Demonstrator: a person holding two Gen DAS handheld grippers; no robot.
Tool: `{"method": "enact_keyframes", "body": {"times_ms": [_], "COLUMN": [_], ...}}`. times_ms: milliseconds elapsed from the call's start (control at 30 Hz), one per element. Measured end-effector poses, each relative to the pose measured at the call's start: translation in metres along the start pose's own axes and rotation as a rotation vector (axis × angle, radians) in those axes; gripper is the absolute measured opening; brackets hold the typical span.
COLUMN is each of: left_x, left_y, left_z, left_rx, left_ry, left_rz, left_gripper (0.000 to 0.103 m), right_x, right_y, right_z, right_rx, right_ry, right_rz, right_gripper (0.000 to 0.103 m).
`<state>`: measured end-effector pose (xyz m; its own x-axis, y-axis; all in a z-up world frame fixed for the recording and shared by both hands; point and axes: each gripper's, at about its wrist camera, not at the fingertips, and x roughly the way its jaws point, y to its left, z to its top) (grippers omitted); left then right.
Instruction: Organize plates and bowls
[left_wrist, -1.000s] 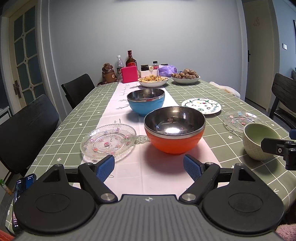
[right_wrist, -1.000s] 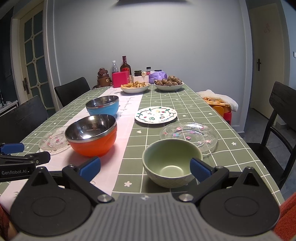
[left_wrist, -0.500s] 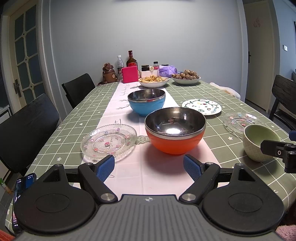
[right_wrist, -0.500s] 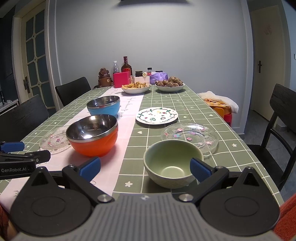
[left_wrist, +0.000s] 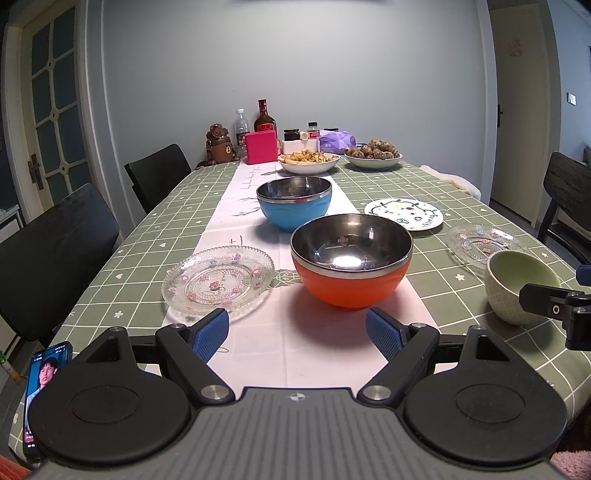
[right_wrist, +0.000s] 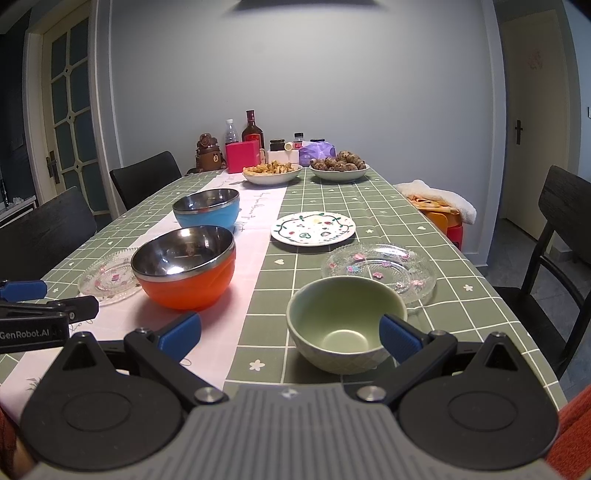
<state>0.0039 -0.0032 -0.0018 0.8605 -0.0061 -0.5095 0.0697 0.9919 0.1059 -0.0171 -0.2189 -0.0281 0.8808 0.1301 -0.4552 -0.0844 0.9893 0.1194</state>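
My left gripper (left_wrist: 297, 328) is level and points toward 12 o'clock, its blue pads spread wide and holding nothing. My right gripper (right_wrist: 290, 334) is level too, spread just as wide and empty, at 3 o'clock from the left one.

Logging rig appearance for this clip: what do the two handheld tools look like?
Both match: a ribbed grey body, two round black discs, black angular linkage arms with silver pivot bolts, and blue textured pads on the fingers. The left tool carries white "GenRobot.AI" lettering on its side, seen in the right wrist view. The right tool looks the same. No cables show.
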Motion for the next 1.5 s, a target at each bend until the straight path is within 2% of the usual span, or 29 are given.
{"method": "enact_keyframes", "body": {"times_ms": [567,733,900,1000,1133,1233,1333,1433,1500], "left_x": [0.001,-0.003,-0.007,-0.01,-0.009,-0.005,0.001,0.014,0.024], "left_y": [0.002,0.002,-0.001,-0.005,-0.004,0.001,0.005,0.01,0.017], "left_z": [-0.001,0.001,0.012,0.02,0.04,0.059,0.074,0.087,0.092], "left_rx": [-0.005,-0.016,-0.022,0.012,0.018,-0.01,-0.02,-0.053,-0.09], "left_ry": [0.001,-0.033,-0.063,-0.091,-0.106,-0.131,-0.158,-0.143,-0.127], "left_rz": [0.0,0.005,-0.018,-0.01,-0.013,-0.003,0.023,0.032,0.04], "left_gripper": [0.098,0.098,0.089,0.088,0.088,0.088,0.087,0.087,0.087], "right_x": [0.001,-0.002,-0.002,-0.001,-0.002,0.003,0.013,0.025,0.039], "right_y": [0.004,0.005,0.012,0.02,0.028,0.029,0.034,0.039,0.042], "right_z": [-0.001,0.0,0.005,0.014,0.039,0.06,0.078,0.094,0.106], "right_rx": [-0.006,-0.007,-0.042,-0.104,-0.172,-0.184,-0.188,-0.216,-0.22], "right_ry": [0.003,-0.015,-0.044,-0.051,-0.105,-0.133,-0.145,-0.157,-0.124], "right_rz": [0.0,0.008,0.008,-0.002,0.005,0.048,0.015,0.012,0.003], "right_gripper": [0.101,0.101,0.1,0.1,0.1,0.1,0.1,0.1,0.1]}}
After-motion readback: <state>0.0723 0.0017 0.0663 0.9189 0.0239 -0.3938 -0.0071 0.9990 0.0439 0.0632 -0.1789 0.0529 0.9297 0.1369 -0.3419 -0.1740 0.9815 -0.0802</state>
